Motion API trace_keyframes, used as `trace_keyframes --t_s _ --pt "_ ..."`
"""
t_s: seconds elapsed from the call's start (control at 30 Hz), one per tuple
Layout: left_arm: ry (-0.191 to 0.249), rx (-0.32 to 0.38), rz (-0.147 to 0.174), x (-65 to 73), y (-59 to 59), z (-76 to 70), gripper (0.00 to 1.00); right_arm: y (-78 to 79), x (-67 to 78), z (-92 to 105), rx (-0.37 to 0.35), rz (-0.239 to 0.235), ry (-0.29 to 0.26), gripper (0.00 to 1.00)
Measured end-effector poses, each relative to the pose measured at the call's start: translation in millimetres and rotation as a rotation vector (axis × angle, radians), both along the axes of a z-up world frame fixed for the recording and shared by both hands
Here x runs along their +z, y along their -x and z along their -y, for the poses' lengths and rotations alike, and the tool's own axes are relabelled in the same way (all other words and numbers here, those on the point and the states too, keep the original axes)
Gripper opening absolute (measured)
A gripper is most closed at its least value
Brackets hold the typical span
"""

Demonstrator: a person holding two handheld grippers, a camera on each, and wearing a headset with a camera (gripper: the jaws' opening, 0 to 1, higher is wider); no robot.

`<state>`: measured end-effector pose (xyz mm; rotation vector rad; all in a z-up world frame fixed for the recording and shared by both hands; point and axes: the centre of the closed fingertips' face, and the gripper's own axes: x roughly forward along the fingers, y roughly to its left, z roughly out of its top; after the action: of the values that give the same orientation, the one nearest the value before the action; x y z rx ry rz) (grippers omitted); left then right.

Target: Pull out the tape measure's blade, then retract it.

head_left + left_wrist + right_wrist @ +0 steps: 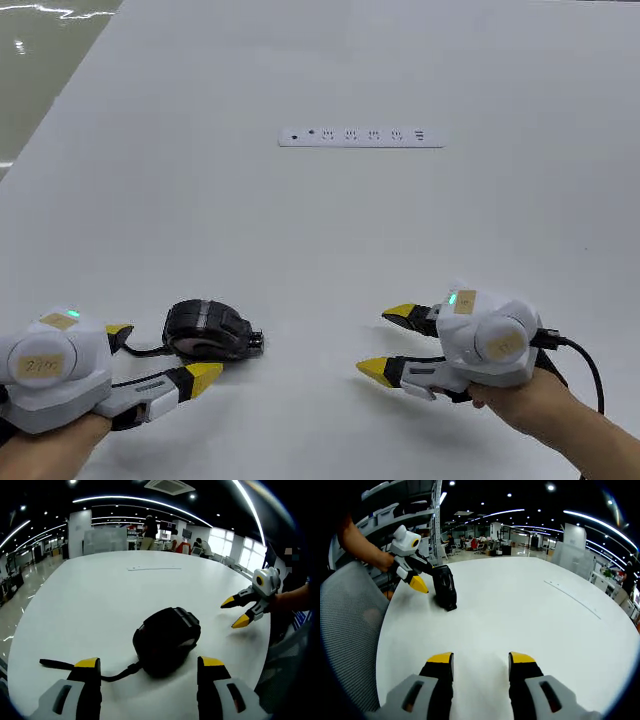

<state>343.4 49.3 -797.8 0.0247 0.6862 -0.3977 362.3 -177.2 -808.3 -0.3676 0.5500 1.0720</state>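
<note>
Bare table lies open between the tape measure and the far power strip.

Here's the table: the tape measure lies on it at the near left. The left gripper sits just behind it, one jaw out to either side of its rear end, neither seen touching it. A strap trails off the tape measure's back across the tabletop, passing by the left-hand jaw. Over to the right, well apart, the right gripper is held above the table, jaws spread and pointing left toward the tape measure. Far across the table, behind both grippers and roughly midway between them, a power strip lies flat.
</note>
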Motion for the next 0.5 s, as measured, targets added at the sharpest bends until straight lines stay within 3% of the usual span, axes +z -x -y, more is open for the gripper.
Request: trace_keyframes --t_s 0.13,0.5 --pt "0.024 -0.054 0.007 2.4 4.5 3.7 0.76 4.5 0.5 10.1 -0.013 0.001 0.002 0.45" --pt "0.027 -0.169 0.053 7.7 16.2 12.6 0.77 21.6 3.2 35.1 -0.053 -0.005 -0.009 0.52"
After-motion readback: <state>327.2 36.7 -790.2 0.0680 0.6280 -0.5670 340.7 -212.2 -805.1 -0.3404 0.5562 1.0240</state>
